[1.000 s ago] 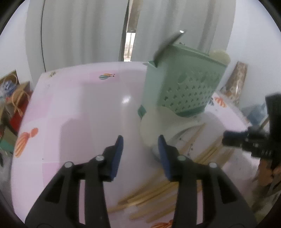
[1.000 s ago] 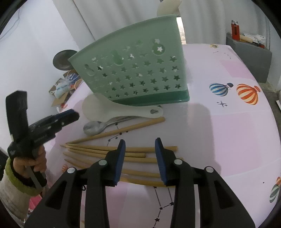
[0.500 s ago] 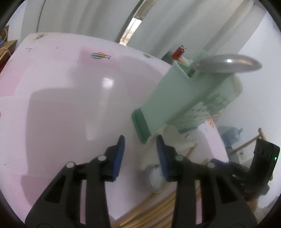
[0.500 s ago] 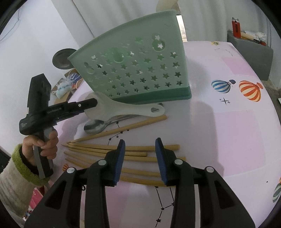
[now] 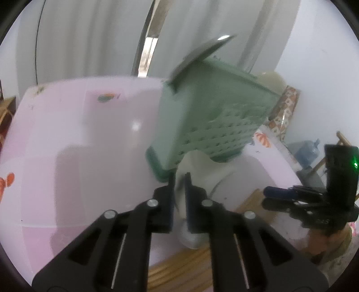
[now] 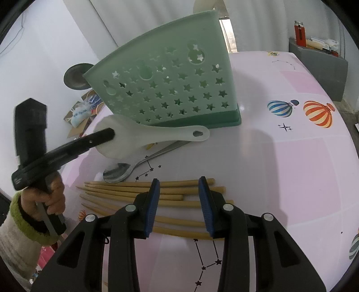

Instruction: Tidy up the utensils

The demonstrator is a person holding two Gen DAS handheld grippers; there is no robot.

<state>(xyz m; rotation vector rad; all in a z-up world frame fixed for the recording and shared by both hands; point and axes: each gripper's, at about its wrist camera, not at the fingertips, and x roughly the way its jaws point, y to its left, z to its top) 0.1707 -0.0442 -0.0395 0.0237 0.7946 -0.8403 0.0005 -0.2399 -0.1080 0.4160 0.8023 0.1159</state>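
A green perforated utensil holder [image 6: 170,89] stands on the pink table [image 6: 291,170]; it also shows in the left wrist view [image 5: 213,116]. A white rice paddle [image 6: 145,137] lies in front of it, over a metal spoon [image 6: 125,171]. Several wooden chopsticks [image 6: 179,193] lie nearer. My left gripper [image 5: 179,193] is shut on the paddle's broad end [image 5: 202,170]; in the right wrist view it [image 6: 107,134] reaches in from the left. My right gripper [image 6: 179,206] is open and empty just above the chopsticks.
A metal ladle head [image 6: 75,76] sticks out of the holder's left end, and a white utensil [image 6: 204,4] rises behind it. A grey box [image 6: 318,60] with a red lighter stands at the back right. Curtains hang behind the table.
My left gripper has swung in from the left and shut on the white paddle's broad end, lifting it slightly. The right gripper has stayed open over the chopsticks.
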